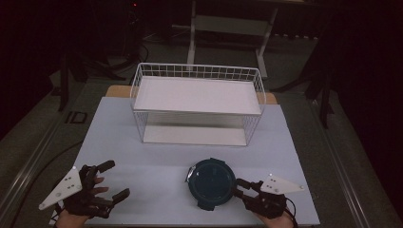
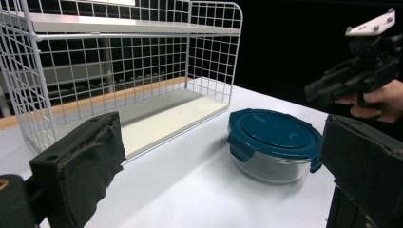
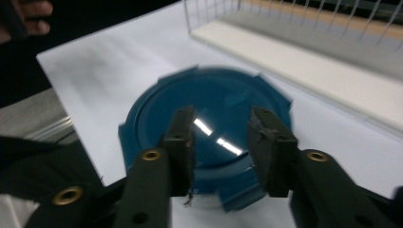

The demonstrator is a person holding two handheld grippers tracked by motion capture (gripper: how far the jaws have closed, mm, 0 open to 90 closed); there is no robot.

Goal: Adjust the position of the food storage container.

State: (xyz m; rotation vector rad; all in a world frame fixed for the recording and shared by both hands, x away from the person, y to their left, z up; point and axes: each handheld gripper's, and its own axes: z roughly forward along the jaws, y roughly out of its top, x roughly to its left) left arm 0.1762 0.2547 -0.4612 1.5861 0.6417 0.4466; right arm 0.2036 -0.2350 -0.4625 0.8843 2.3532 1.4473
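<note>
The right claw (image 1: 241, 186), jaws narrowly parted and empty, hovers at the lidded bowl (image 1: 210, 183) on the bench (image 1: 157, 166). The left claw (image 1: 110, 180) waits wide. Next move, likely: grip the bowl's rim.

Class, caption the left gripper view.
Lidded glass container beside wire shelf rack, framed by the open left gripper.

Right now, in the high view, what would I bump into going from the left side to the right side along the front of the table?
Left tool → round container with the blue lid → right tool, which sits right at the container's edge.
</note>
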